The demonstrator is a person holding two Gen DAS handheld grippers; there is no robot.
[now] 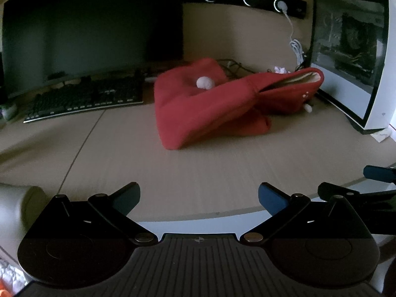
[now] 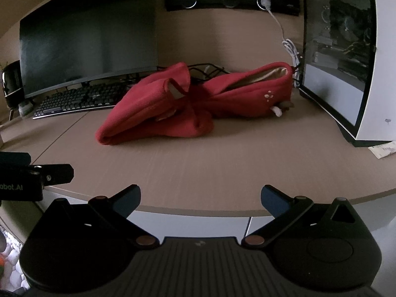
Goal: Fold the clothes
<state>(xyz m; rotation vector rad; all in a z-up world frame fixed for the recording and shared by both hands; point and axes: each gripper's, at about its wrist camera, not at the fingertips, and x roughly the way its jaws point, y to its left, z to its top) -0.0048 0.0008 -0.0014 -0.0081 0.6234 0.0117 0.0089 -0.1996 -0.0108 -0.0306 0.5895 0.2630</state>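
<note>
Garment: a red hoodie (image 1: 208,109) lies in a loose, bunched heap on the desk (image 1: 198,173), roughly at the middle of the surface, at 12 o'clock from both grippers and well apart from them
Hood: its opening faces 3 o'clock and shows a pale beige lining (image 2: 262,75); a few small pale dots (image 2: 268,96) mark the red cloth just below it
Details on the cloth: a white pom-pom (image 1: 205,83) sits on top of the heap in the left wrist view; a white cord end (image 2: 276,111) pokes out under the hood at the 3 o'clock side
Left gripper (image 1: 199,198): low over the near edge of the desk at 6 o'clock, jaws spread wide, nothing between the blue pads
Right gripper (image 2: 201,199): also at the near edge, just beside the left one, jaws spread wide and empty
Behind the heap: dark cables (image 2: 205,70) trail at 12 o'clock
Toward 10 o'clock: a black keyboard (image 1: 84,99) in front of a dark monitor (image 1: 91,34)
Toward 2 o'clock: a white computer case (image 1: 356,57) with a glass side, close to the hood; a white cable (image 1: 294,44) hangs from a black socket strip (image 1: 247,0) on the wall
Light: dim, colours muted
</note>
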